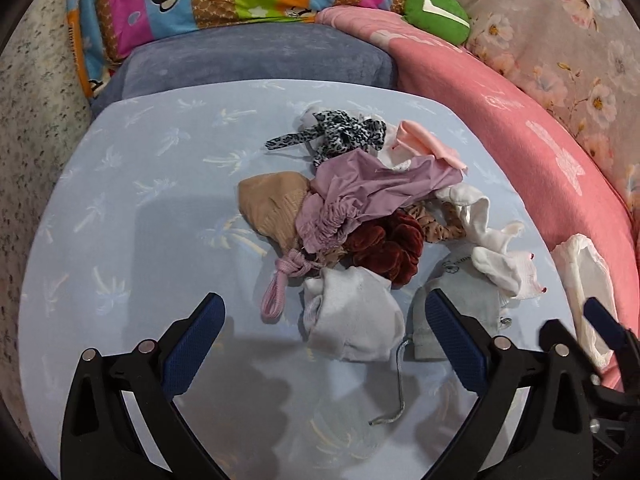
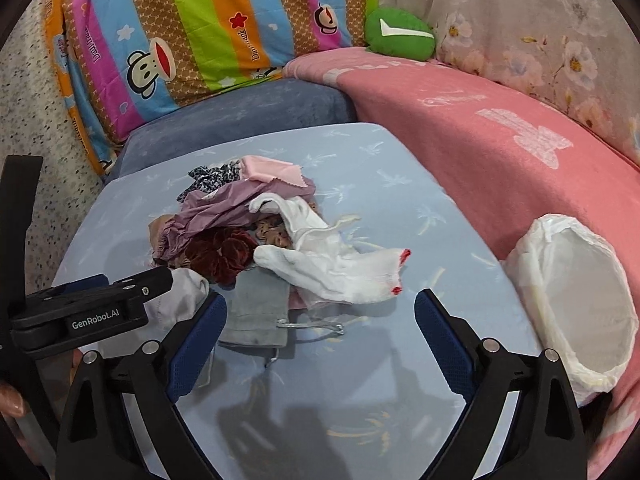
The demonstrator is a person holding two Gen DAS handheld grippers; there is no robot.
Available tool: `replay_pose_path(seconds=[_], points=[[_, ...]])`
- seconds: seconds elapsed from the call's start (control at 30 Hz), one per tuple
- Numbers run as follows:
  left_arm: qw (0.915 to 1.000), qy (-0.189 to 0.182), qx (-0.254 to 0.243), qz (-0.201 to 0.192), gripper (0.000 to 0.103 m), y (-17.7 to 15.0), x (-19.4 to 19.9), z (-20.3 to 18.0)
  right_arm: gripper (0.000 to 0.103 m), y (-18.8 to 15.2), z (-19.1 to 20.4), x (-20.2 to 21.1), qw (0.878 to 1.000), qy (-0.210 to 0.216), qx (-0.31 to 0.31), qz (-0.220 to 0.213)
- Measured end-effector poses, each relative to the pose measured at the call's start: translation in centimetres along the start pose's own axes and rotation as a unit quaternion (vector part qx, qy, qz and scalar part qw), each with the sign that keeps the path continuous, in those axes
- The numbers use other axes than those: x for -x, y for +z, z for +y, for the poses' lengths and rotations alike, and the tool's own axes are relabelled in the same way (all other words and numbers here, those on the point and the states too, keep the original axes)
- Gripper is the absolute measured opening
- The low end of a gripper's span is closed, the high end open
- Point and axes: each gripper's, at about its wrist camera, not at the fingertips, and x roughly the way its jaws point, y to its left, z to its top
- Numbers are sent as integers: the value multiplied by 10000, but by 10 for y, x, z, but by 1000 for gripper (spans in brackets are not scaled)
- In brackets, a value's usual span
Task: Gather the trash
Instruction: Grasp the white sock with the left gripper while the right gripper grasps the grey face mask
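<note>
A heap of small cloth scraps lies on a light blue board (image 1: 120,208). In it are a leopard-print scrunchie (image 1: 340,134), a mauve cloth (image 1: 372,184), a dark red velvet scrunchie (image 1: 384,250), white gloves (image 2: 320,256) and a grey pouch (image 2: 260,312). My left gripper (image 1: 325,303) hovers open over the near edge of the heap, above a pale grey cloth (image 1: 352,320). My right gripper (image 2: 320,300) is open too, just in front of the white gloves, with nothing pressed between its pads. A white bag-lined bin (image 2: 532,264) stands at the board's right edge.
A pink blanket (image 2: 480,140) runs along the right side behind the bin. A blue-grey cushion (image 1: 256,60), a striped cartoon pillow (image 2: 200,40) and a green soft toy (image 2: 400,34) sit at the back. The left gripper's body (image 2: 100,316) is close beside my right one.
</note>
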Motion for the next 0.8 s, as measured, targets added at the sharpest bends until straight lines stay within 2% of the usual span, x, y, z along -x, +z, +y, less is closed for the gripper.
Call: replay_pose_path(seconds=[0.17, 0.27, 0.33, 0.47, 0.53, 0.57, 0.67, 0.8], points=[[9997, -156, -70, 148, 86, 0, -15, 1, 75, -2, 13, -29, 9993, 167, 1, 325], [9992, -250, 10, 317, 74, -1, -23, 7, 68, -4, 16, -39, 9984, 261, -66, 492], [9984, -378, 62, 418, 72, -2, -26, 10, 61, -6, 20, -47, 9978, 317, -42, 572], [9969, -598, 49, 515, 57, -4, -25, 13, 30, -12, 26, -57, 9955, 485, 17, 819], [9967, -637, 10, 510, 51, -4, -22, 13, 22, -15, 28, -58, 9941, 602, 1, 901], [9966, -649, -9, 499, 46, -4, -21, 13, 14, -16, 30, -57, 9937, 657, 13, 909], [9963, -713, -10, 487, 39, -4, -14, 13, 9, -15, 35, -47, 9928, 833, 61, 856], [9965, -746, -59, 380, 35, -4, -2, 9, 8, -9, 40, -22, 9927, 1027, 89, 623]])
